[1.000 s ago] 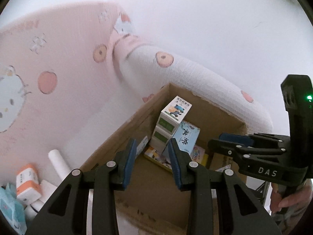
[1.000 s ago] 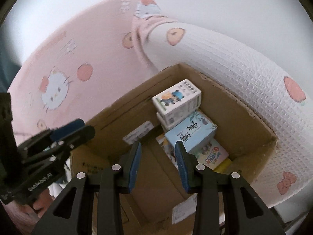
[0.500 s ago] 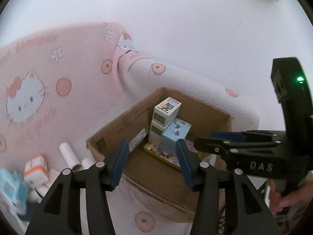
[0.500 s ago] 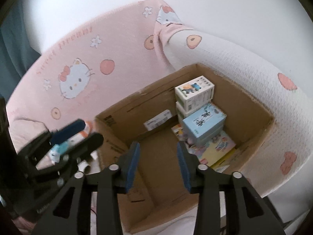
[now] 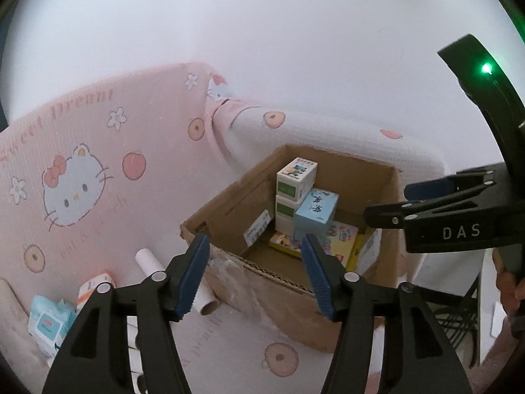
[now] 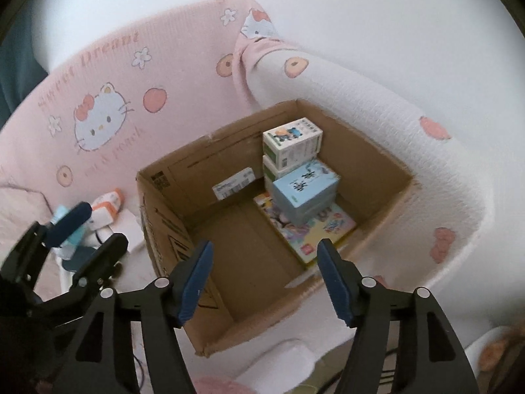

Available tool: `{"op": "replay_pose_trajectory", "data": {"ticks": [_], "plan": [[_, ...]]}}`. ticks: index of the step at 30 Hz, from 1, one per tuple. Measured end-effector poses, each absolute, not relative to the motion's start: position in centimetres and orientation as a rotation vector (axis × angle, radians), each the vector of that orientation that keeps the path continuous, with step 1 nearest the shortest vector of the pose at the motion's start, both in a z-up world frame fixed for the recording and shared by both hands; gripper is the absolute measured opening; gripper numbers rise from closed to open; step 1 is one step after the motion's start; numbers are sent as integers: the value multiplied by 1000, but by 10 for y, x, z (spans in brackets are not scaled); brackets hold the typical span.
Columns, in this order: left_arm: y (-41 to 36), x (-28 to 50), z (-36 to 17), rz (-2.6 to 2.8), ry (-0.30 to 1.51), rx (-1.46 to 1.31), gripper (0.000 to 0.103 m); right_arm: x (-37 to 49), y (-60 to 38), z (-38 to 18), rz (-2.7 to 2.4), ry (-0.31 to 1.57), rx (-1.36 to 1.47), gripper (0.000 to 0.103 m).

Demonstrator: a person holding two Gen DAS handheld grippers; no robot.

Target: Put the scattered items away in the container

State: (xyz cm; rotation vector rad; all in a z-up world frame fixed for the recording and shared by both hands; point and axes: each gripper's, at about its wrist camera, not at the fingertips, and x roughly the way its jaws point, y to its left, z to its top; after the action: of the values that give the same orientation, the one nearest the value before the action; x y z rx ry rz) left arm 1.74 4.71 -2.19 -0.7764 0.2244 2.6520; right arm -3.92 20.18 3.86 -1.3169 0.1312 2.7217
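Observation:
An open cardboard box [image 5: 295,312] [image 6: 170,229] stands on the sofa seat against the armrest. It holds two stacked white-and-green cartons [image 5: 297,175] [image 6: 292,142], a light blue carton [image 5: 316,210] [image 6: 305,190] and a flat colourful book [image 5: 341,239] [image 6: 328,226]. Left of the box lie a white roll [image 5: 154,264], an orange-and-white pack [image 5: 95,287] [image 6: 106,205] and a blue wipes pack [image 5: 47,321]. My left gripper [image 5: 255,243] [image 6: 103,225] hangs before the box's near left corner, its jaws opening with nothing between them. My right gripper [image 6: 265,246] [image 5: 387,202] hovers over the box's near side, jaws opening, empty.
A pink sofa back [image 5: 82,164] with a cat print curves behind the box. The white quilted armrest [image 6: 393,124] wraps its far and right sides. A person's hand [image 5: 505,282] grips the right tool. A black wire frame [image 5: 459,315] stands low on the right.
Both grippers have drawn back from the box and their jaws have spread wider. More of the sofa and the loose items on the left has come into view.

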Motion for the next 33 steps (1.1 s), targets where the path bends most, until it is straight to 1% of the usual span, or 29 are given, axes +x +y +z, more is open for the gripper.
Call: {"op": "replay_pose_trajectory", "data": {"ticks": [1,2,4,7,11,14,16,19,21,22,24,27,29,33], "plan": [[46,17,-21,2649,214,-778,66,-38,199,41,2726,113,-1306,73],[42,19,-20,2648,206,-781,66,-37,196,44,2735,96,-1299,74],[36,23,-21,2667,216,-782,67,-38,187,47,2745,50,-1306,74],[18,30,-30,2718,267,-804,67,-43,161,50,2810,-81,-1307,74],[-14,38,-55,2801,320,-910,67,-51,115,45,2961,-254,-1338,74],[-40,43,-77,2834,346,-1023,67,-55,79,39,3056,-421,-1323,74],[-54,47,-89,2832,334,-1083,67,-55,55,34,3096,-565,-1306,74],[-78,52,-111,2827,337,-1192,67,-57,23,18,3163,-777,-1319,74],[-92,52,-128,2828,334,-1240,67,-58,6,6,3231,-882,-1335,74],[-99,51,-135,2830,331,-1278,67,-61,1,1,3282,-877,-1376,74],[-112,46,-150,2816,287,-1377,67,-70,-3,-10,3325,-773,-1487,74],[-136,43,-164,2773,95,-1461,67,-81,-8,-26,3334,-616,-1604,74],[-147,43,-172,2741,-12,-1498,67,-85,-12,-37,3332,-583,-1651,74],[-155,33,-194,2603,-169,-1604,67,-94,-18,-66,3263,-548,-1787,75]]}}
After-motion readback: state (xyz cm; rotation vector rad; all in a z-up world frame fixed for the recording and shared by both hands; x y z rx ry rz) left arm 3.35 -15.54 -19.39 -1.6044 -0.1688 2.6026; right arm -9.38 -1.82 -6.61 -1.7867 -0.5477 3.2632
